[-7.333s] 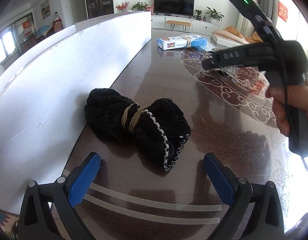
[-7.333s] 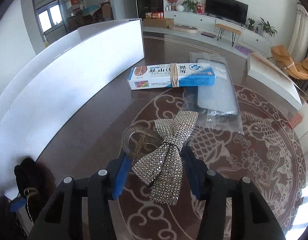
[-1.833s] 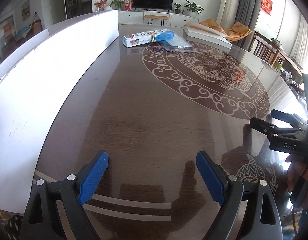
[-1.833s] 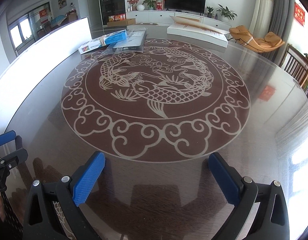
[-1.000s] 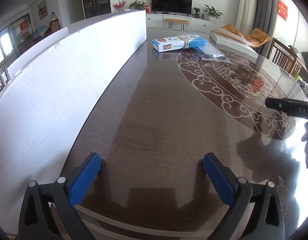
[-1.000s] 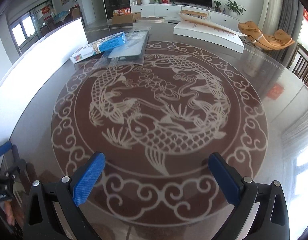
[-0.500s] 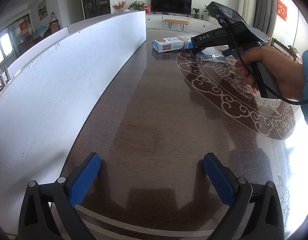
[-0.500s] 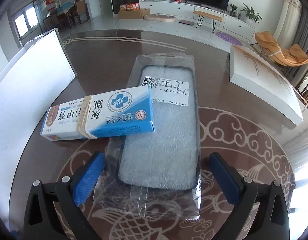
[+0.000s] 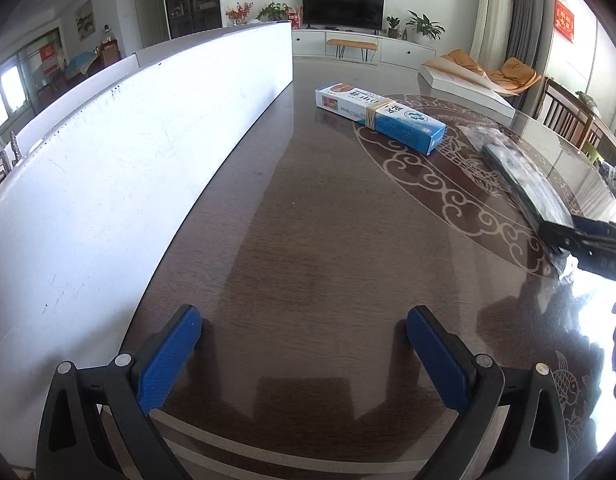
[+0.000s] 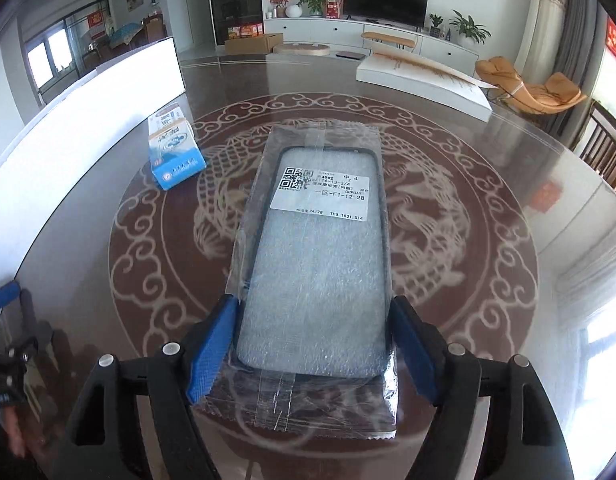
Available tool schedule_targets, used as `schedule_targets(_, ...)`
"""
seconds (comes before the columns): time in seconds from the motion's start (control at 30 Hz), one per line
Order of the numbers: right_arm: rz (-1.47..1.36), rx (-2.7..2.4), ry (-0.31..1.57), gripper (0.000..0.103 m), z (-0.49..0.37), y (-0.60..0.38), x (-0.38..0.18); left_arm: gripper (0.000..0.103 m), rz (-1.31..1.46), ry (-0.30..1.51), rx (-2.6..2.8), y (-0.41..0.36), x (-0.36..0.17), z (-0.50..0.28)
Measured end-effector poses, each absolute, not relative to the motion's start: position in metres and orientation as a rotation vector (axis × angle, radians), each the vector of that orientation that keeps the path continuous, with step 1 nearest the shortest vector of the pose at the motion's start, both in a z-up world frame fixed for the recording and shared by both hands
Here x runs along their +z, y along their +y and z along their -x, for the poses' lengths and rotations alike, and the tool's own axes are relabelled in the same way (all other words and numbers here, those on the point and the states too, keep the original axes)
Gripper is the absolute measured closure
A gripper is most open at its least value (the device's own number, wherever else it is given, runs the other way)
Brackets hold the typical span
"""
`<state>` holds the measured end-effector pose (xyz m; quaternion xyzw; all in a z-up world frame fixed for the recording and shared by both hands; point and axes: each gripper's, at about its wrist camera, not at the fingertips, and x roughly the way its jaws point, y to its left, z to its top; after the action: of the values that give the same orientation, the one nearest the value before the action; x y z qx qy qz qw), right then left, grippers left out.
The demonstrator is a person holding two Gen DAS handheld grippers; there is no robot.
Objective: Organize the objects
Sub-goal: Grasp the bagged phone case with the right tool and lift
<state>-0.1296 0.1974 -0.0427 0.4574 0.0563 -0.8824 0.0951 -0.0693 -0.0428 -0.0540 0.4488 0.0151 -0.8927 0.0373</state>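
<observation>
A phone case in a clear plastic bag with a white label is held between the blue pads of my right gripper, lifted above the table. It also shows in the left wrist view, tilted, with the right gripper at its near end. A blue and white toothpaste box bound with a rubber band lies on the table, and shows in the right wrist view at the left. My left gripper is open and empty over bare dark wood.
A long white board stands along the table's left side. A flat white box lies at the far edge. The round table has a glass top with a fish pattern. Chairs stand at the right.
My right gripper has closed on the bagged phone case and pulled it back away from the toothpaste box. The left gripper has stayed open and has moved closer to the toothpaste box.
</observation>
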Motion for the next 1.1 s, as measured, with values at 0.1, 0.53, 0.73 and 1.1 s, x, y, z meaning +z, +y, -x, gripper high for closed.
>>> schedule_targets(0.1, -1.35, -2.669, 0.129, 0.026, 0.1, 0.224, -0.04, 0.0, -1.376, 0.046, -2.741, -0.043, -0.054, 0.069)
schedule_targets(0.53, -1.361, -2.629, 0.158, 0.0, 0.098, 0.225, -0.047, 0.0, -1.375, 0.046, -2.741, -0.043, -0.054, 0.068)
schedule_targets(0.73, -1.361, -2.634, 0.159, 0.0, 0.098, 0.225, -0.047, 0.0, -1.375, 0.046, -2.741, -0.043, -0.054, 0.069)
schedule_targets(1.1, -1.361, -2.633, 0.159, 0.0, 0.098, 0.226, -0.047, 0.0, -1.4, 0.058, -2.722, -0.042, -0.053, 0.067)
